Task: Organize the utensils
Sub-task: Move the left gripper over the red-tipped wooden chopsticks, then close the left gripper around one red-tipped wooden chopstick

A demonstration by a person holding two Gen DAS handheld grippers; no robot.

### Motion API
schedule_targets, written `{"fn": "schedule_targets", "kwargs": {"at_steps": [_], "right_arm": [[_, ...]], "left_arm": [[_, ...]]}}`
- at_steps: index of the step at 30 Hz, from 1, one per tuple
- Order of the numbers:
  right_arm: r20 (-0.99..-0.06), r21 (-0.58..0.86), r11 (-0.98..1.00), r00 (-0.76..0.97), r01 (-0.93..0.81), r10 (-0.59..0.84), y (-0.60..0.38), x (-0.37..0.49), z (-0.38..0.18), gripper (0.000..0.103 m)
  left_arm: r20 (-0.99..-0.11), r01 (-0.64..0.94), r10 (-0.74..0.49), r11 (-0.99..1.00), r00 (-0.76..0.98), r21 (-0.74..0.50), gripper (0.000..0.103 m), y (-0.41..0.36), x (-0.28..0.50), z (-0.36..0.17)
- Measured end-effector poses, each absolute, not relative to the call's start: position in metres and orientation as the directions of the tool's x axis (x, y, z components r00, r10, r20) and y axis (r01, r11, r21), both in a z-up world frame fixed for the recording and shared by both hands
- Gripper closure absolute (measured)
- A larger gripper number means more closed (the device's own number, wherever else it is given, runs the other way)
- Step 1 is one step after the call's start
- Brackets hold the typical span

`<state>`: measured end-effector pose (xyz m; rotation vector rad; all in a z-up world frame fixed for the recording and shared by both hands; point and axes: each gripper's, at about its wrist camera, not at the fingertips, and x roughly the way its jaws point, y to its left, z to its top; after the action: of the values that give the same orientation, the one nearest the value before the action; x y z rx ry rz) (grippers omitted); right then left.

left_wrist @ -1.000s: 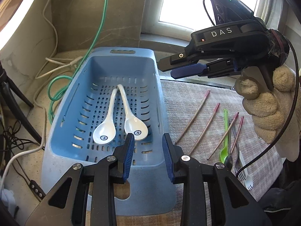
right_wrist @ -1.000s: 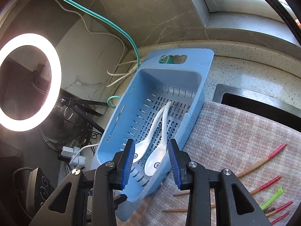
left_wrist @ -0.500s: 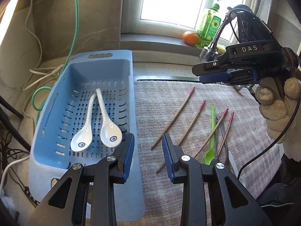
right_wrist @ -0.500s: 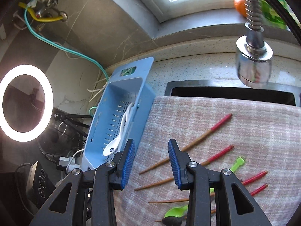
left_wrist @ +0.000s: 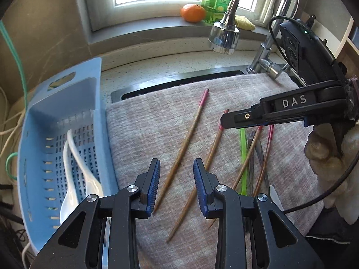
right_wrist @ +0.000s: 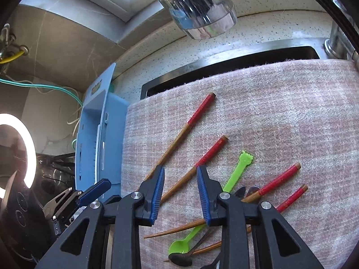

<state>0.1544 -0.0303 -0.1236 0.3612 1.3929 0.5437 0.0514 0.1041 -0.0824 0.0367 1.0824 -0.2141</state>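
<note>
- Two hand-held grippers are unloaded: left hand-held gripper has its jaws apart; right hand-held gripper likewise.
- Both have swung from above the blue basket to above the towel within the last second.
- Four red-tipped chopsticks lie loose on the towel; a green spoon and dark metal utensils lie among the right-hand pair.
- Two white spoons lie in the basket, left of the towel.
- Judgement: spoon placement is complete; chopstick pickup comes next.
- Faucet head hangs beyond the towel.
</note>
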Motion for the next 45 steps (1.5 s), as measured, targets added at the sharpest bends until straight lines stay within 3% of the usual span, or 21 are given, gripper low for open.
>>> {"fn": "schedule_targets", "kwargs": {"at_steps": [3,6,12,18,23,31,35,37,40,43,45], "right_arm": [[-0.835,0.535,0.837,0.076,-0.116,0.545,-0.028,0.158,-0.133,0.078],[-0.847,0.519,0.849,0.074,-0.097,0.526,-0.027,0.159,-0.140,0.078],[-0.866,0.488,0.869,0.077,-0.086,0.494,-0.022,0.160,-0.145,0.078],[-0.890,0.437,0.893,0.086,-0.110,0.447,-0.010,0.159,-0.145,0.082],[-0.906,0.394,0.904,0.097,-0.169,0.413,-0.004,0.158,-0.144,0.089],[-0.905,0.382,0.891,0.099,-0.245,0.415,0.000,0.161,-0.143,0.092],[-0.904,0.389,0.893,0.093,-0.226,0.417,-0.001,0.161,-0.143,0.091],[-0.902,0.402,0.893,0.082,-0.203,0.425,-0.007,0.163,-0.144,0.089],[-0.901,0.400,0.892,0.089,-0.210,0.425,-0.004,0.161,-0.144,0.088],[-0.893,0.413,0.885,0.098,-0.214,0.440,-0.004,0.160,-0.143,0.092],[-0.878,0.446,0.874,0.095,-0.193,0.469,-0.008,0.160,-0.143,0.102]], "left_arm": [[-0.902,0.237,-0.156,0.970,0.403,-0.061,0.074,0.095,0.067,-0.092],[-0.921,0.265,-0.150,0.963,0.361,-0.053,0.083,0.088,0.080,-0.104],[-0.939,0.279,-0.150,0.958,0.309,-0.061,0.083,0.080,0.097,-0.120],[-0.951,0.277,-0.097,0.961,0.293,-0.012,0.095,0.071,0.111,-0.132],[-0.951,0.264,-0.081,0.964,0.297,0.000,0.095,0.070,0.105,-0.134],[-0.951,0.190,-0.075,0.982,0.299,-0.018,0.095,0.081,0.079,-0.134],[-0.954,0.205,-0.047,0.979,0.295,0.015,0.095,0.079,0.072,-0.133],[-0.955,0.191,-0.045,0.981,0.293,0.013,0.088,0.076,0.077,-0.136],[-0.949,0.200,-0.054,0.980,0.310,0.010,0.089,0.072,0.084,-0.139],[-0.946,0.179,-0.066,0.984,0.317,-0.008,0.096,0.074,0.089,-0.135],[-0.943,0.165,-0.063,0.986,0.328,-0.009,0.097,0.075,0.087,-0.133]]}}
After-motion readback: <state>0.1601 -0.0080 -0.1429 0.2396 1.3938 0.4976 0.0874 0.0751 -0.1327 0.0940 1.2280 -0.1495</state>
